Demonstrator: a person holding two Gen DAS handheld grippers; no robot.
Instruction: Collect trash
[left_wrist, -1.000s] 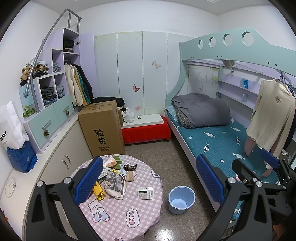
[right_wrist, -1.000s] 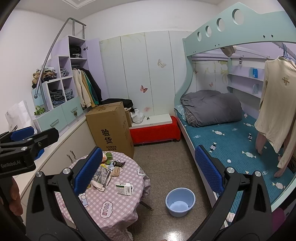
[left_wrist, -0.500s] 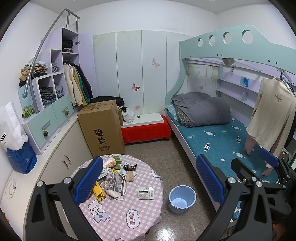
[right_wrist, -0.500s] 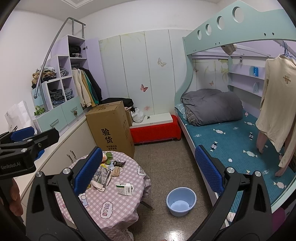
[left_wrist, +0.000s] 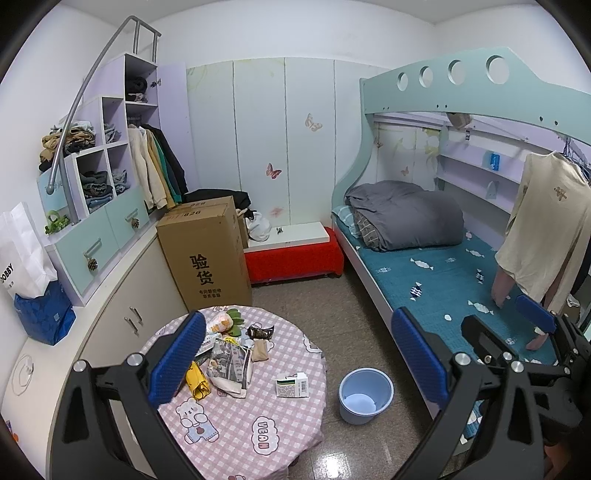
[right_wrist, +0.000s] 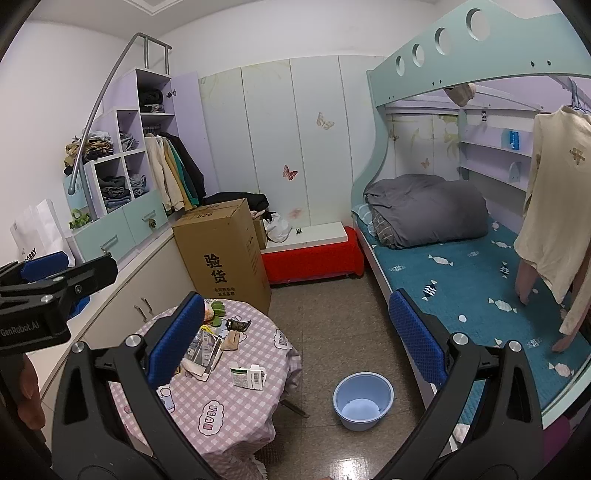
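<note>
Barely anything has changed in the last second: both the left hand-held gripper (left_wrist: 299, 362) and right hand-held gripper (right_wrist: 295, 339) hover wide open, empty. Trash (left_wrist: 229, 365) sits untouched on the surface (left_wrist: 236, 435), bucket (left_wrist: 365, 395) on the floor beside it, so collecting hasn't started.

Small bedroom w/ white walls (left_wrist: 295, 33) and a grey speckled tile floor (left_wrist: 328, 306), glossy near the camera. Beyond the fingers, straight ahead: pale wall panels (left_wrist: 258, 140) w/ butterfly stickers. Right of the right finger, a mint bunk bed (left_wrist: 443, 92) w/ teal mattress (left_wrist: 436, 273) and rolled grey duvet (left_wrist: 406, 214). Left of the left finger, lilac-and-mint shelving (left_wrist: 107, 177) over a low white cabinet (left_wrist: 122, 310). Cardboard box (left_wrist: 207, 251) and red bench (left_wrist: 291, 258) stand farther back. Light looks even, prob. from overhead.
</note>
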